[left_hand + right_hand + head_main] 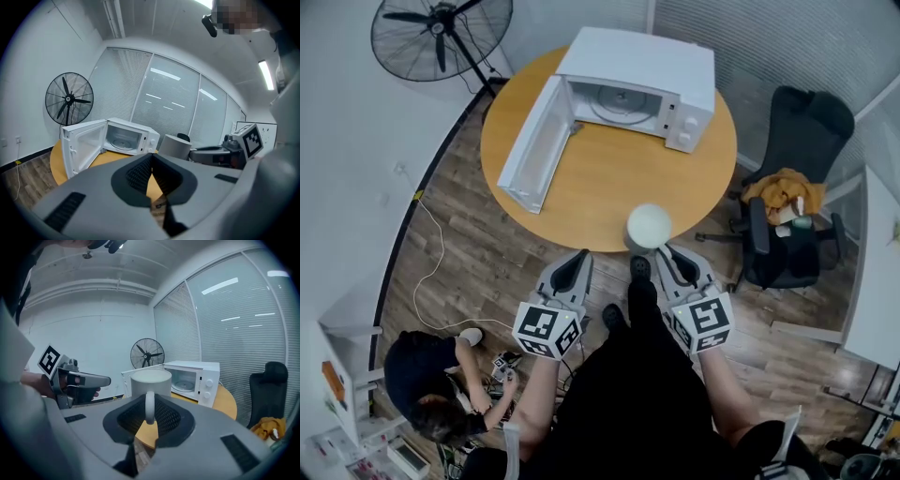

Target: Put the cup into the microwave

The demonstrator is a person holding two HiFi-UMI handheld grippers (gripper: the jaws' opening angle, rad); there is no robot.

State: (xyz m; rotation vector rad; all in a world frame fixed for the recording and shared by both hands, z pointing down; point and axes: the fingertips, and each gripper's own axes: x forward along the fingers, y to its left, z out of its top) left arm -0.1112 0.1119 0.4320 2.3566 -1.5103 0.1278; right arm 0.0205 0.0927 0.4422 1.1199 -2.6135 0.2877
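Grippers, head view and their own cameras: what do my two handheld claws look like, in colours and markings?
The left claw and right claw have grey plastic bodies that taper to two jaws. Each carries a white cube with black square markers. The inner pads are black and ribbed. The person wears a black top.

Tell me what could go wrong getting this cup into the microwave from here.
1. The right gripper pinches the cup only by its thin handle, so the cup may swing or slip on the way.
2. The microwave stands across the table with its door swung wide on the left; a drifting approach could knock the cup against the door or the opening's edge.
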